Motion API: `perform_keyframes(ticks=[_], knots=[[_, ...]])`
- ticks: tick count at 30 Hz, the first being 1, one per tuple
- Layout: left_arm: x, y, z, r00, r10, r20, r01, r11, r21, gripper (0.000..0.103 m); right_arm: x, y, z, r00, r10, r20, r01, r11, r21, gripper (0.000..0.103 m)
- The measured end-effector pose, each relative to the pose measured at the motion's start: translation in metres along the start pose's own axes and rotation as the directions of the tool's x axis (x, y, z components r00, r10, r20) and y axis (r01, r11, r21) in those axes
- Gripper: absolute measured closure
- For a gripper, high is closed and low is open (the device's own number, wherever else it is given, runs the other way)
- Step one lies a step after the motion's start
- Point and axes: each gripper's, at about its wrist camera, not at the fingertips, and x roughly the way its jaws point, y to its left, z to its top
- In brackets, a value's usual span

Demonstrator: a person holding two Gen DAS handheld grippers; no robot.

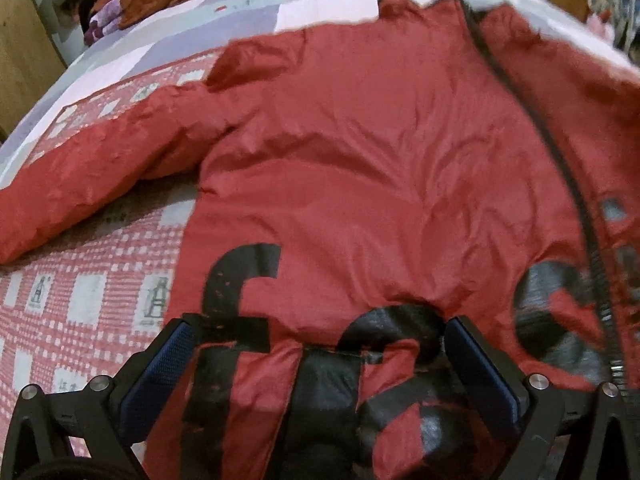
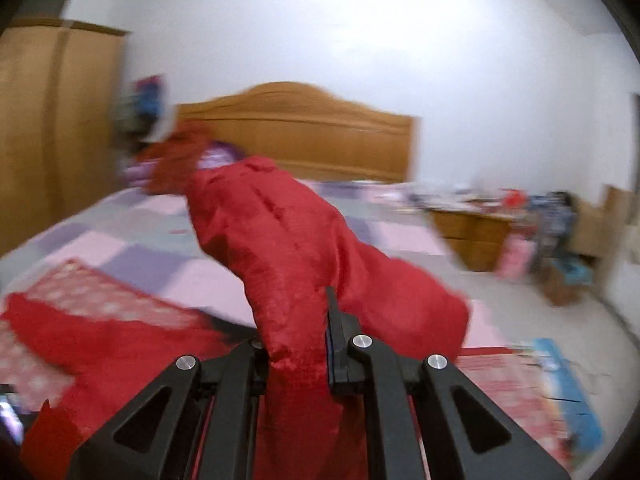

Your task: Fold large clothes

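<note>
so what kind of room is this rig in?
A home bedroom, most likely: a bed with a patchwork cover, a wooden headboard against the wall, a tall wooden wardrobe beside it.

Red puffer jacket (image 1: pixel 360 152) spread on a bed, one part lifted.

The glossy red jacket lies flat, front up, with large black lettering across its lower part and a dark zipper running down the right. Its left sleeve (image 1: pixel 100 176) stretches toward the bed's left edge. Another red part (image 2: pixel 288 248) is raised off the bed, bunched and drooping.
</note>
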Motion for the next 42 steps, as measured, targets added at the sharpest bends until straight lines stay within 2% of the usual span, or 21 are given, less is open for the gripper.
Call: perform_keyframes(ticks=[3, 4, 7, 10, 11, 12, 13, 16, 18, 19, 21, 24, 26, 30, 35, 38, 42], knots=[[-0.019, 0.014, 0.002, 0.999, -0.029, 0.035, 0.03, 0.999, -0.025, 0.0, 0.031, 0.082, -0.018, 0.987, 0.144, -0.077, -0.147, 0.989, -0.023, 0.093], [-0.025, 0.019, 0.002, 0.998, -0.033, 0.047, 0.035, 0.999, -0.028, 0.0, 0.044, 0.113, -0.03, 0.976, 0.184, -0.121, -0.189, 0.981, -0.035, 0.093], [-0.04, 0.035, 0.001, 0.996, -0.04, 0.076, 0.042, 0.999, -0.032, 0.0, 0.077, 0.17, -0.061, 0.938, 0.246, -0.243, -0.258, 0.966, -0.021, 0.093], [-0.043, 0.05, -0.001, 0.996, -0.039, 0.079, 0.042, 0.998, -0.043, 0.0, 0.123, 0.214, -0.104, 0.858, 0.256, -0.446, -0.292, 0.956, -0.014, 0.092], [-0.042, 0.055, -0.002, 0.996, -0.036, 0.077, 0.039, 0.998, -0.048, 0.0, 0.135, 0.229, -0.122, 0.82, 0.234, -0.523, -0.292, 0.956, -0.029, 0.088], [-0.04, 0.06, -0.003, 0.997, -0.033, 0.071, 0.037, 0.998, -0.056, 0.0, 0.139, 0.236, -0.133, 0.8, 0.216, -0.56, -0.287, 0.957, -0.041, 0.086], [-0.038, 0.064, -0.004, 0.997, -0.031, 0.068, 0.035, 0.997, -0.062, 0.0, 0.136, 0.238, -0.141, 0.79, 0.213, -0.574, -0.288, 0.957, -0.041, 0.085], [-0.034, 0.073, -0.006, 0.998, -0.03, 0.061, 0.035, 0.995, -0.089, 0.0, 0.116, 0.237, -0.135, 0.792, 0.259, -0.553, -0.313, 0.95, -0.002, 0.078], [-0.032, 0.075, -0.005, 0.998, -0.03, 0.061, 0.036, 0.995, -0.095, 0.0, 0.094, 0.217, -0.124, 0.799, 0.301, -0.521, -0.319, 0.946, 0.059, 0.069], [-0.032, 0.075, -0.002, 0.997, -0.032, 0.063, 0.038, 0.995, -0.094, 0.0, 0.082, 0.205, -0.118, 0.811, 0.313, -0.495, -0.315, 0.946, 0.083, 0.065], [-0.031, 0.072, 0.004, 0.997, -0.039, 0.069, 0.045, 0.995, -0.089, 0.0, 0.058, 0.181, -0.113, 0.83, 0.328, -0.451, -0.3, 0.944, 0.133, 0.039], [-0.03, 0.061, 0.019, 0.994, -0.055, 0.091, 0.062, 0.995, -0.072, 0.0, 0.043, 0.148, -0.118, 0.81, 0.386, -0.442, -0.299, 0.919, 0.255, 0.027], [-0.028, 0.054, 0.028, 0.993, -0.071, 0.097, 0.078, 0.994, -0.074, 0.0, 0.041, 0.14, -0.123, 0.799, 0.395, -0.454, -0.285, 0.913, 0.292, 0.026], [-0.022, 0.043, 0.037, 0.994, -0.075, 0.077, 0.084, 0.99, -0.113, 0.0, 0.033, 0.135, -0.134, 0.813, 0.324, -0.484, -0.24, 0.944, 0.228, 0.026], [-0.03, 0.036, 0.031, 0.994, -0.071, 0.086, 0.082, 0.988, -0.133, 0.0, 0.013, 0.133, -0.156, 0.795, 0.313, -0.52, -0.262, 0.95, 0.171, 0.026], [-0.038, 0.026, 0.029, 0.99, -0.098, 0.101, 0.11, 0.987, -0.119, 0.0, -0.002, 0.129, -0.166, 0.798, 0.294, -0.526, -0.265, 0.955, 0.132, 0.026], [-0.037, 0.016, 0.02, 0.988, -0.141, 0.061, 0.149, 0.976, -0.159, 0.0, -0.009, 0.107, -0.175, 0.803, 0.257, -0.538, -0.211, 0.966, 0.146, 0.026]])
